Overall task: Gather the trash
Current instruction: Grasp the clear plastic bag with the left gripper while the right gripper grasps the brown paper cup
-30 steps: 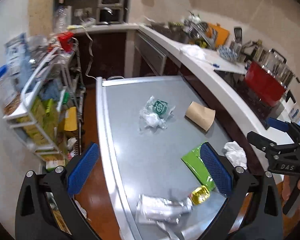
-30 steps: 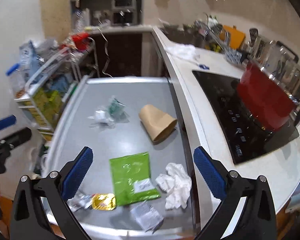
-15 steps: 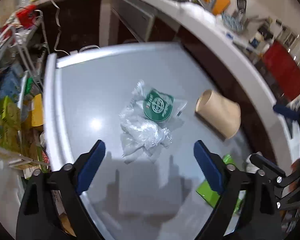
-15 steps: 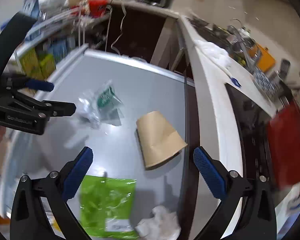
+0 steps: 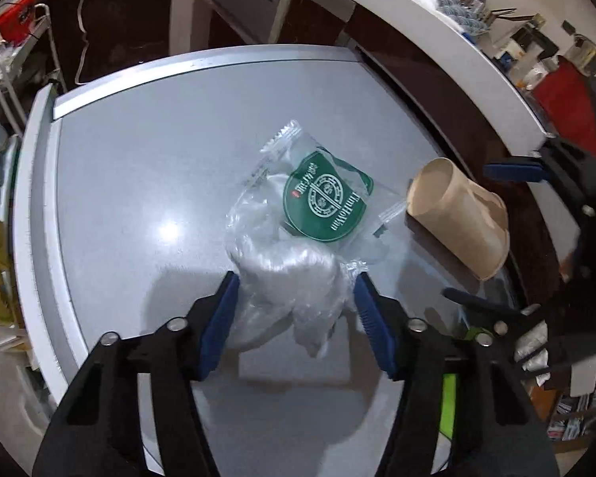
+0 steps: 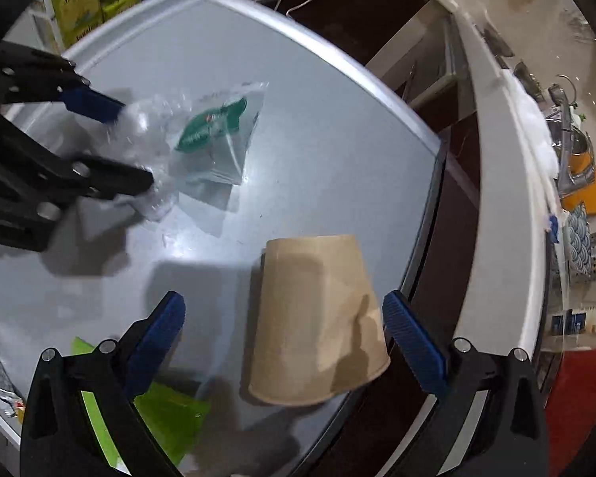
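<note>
Trash (image 5: pixel 298 238) on grey tabletop (image 5: pixel 139 167), kitchen counter (image 5: pixel 437 35) beside.

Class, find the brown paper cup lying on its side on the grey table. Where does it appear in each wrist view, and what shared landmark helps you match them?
Left wrist view: the brown paper cup lies at centre right, beyond the left gripper.
Right wrist view: the cup lies at lower centre, between the open fingers of the right gripper.
Shared landmark: the clear plastic wrapper with a green round label.
</note>
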Demonstrator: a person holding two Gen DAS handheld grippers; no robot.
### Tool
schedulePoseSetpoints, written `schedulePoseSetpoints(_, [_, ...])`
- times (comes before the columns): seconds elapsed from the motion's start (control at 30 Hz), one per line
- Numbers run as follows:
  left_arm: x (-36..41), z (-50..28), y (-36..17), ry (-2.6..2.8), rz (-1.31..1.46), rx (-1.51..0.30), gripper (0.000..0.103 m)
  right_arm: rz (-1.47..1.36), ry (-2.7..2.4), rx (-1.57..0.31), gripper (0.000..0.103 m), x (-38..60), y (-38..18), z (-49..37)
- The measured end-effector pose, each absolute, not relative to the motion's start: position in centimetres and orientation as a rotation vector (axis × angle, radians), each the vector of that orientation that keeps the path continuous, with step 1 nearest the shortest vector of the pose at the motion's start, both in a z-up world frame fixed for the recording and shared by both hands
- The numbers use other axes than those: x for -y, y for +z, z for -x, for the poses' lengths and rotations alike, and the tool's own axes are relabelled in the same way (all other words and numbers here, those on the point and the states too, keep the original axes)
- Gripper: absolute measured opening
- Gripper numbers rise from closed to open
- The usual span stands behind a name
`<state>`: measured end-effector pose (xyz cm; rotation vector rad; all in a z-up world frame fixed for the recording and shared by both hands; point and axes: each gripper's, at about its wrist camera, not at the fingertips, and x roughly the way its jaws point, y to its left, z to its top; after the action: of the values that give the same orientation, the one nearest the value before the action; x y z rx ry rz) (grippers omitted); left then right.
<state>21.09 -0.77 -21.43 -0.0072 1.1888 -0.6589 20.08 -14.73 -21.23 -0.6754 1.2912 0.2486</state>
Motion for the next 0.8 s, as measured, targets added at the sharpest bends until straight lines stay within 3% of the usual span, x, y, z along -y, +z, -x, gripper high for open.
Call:
schedulePoseSetpoints(0.13, [0.6,-21.5,-21.5,-0.686,0.011,-1.194,0.040,0.609,0.260,-1.368,0.094,15.2,-22.0,-20.5])
schedulePoseSetpoints(0.2, [0.1,-21.5,-21.6,-0.702,0.035,-1.205,0.039,0.578,0.285,-1.389,0.092,15.1,-22.2,-20.3])
schedulePoseSetpoints(0.27, [-0.1,-21.3,-21.6,-0.710,0.047,-1.205,0.037,0.535,0.323,-1.420,0.077,14.8,-22.5,-19.6])
schedulePoseSetpoints(0.3, [-0.2,-21.2,-21.4,-0.713,0.048,-1.200,0.036,0.489,0.347,-1.456,0.061,15.0,-22.7,-19.4])
schedulePoseSetpoints(0.33, [-0.4,-20.9,-21.3,-0.714,0.046,-1.193,0.036,0.435,0.362,-1.483,0.051,15.2,-22.9,-19.2])
schedulePoseSetpoints(0.37, [-0.6,-20.6,-21.1,-0.717,0.045,-1.186,0.036,0.378,0.375,-1.492,0.051,15.5,-22.9,-19.0])
schedulePoseSetpoints(0.47, [-1.4,-19.6,-20.6,-0.726,0.059,-1.177,0.036,0.358,0.356,-1.463,0.055,15.5,-22.1,-17.8])
schedulePoseSetpoints(0.53, [-2.2,-18.8,-20.1,-0.733,0.067,-1.167,0.036,0.347,0.376,-1.401,0.074,15.3,-20.4,-16.6])
schedulePoseSetpoints(0.63, [-3.1,-17.8,-19.5,-0.736,0.093,-1.154,0.036,0.360,0.372,-1.321,0.091,15.1,-17.5,-15.1])
schedulePoseSetpoints(0.8, [-3.8,-16.9,-18.5,-0.767,0.122,-1.134,0.036,0.622,0.436,-1.283,0.098,14.7,-14.7,-13.2])
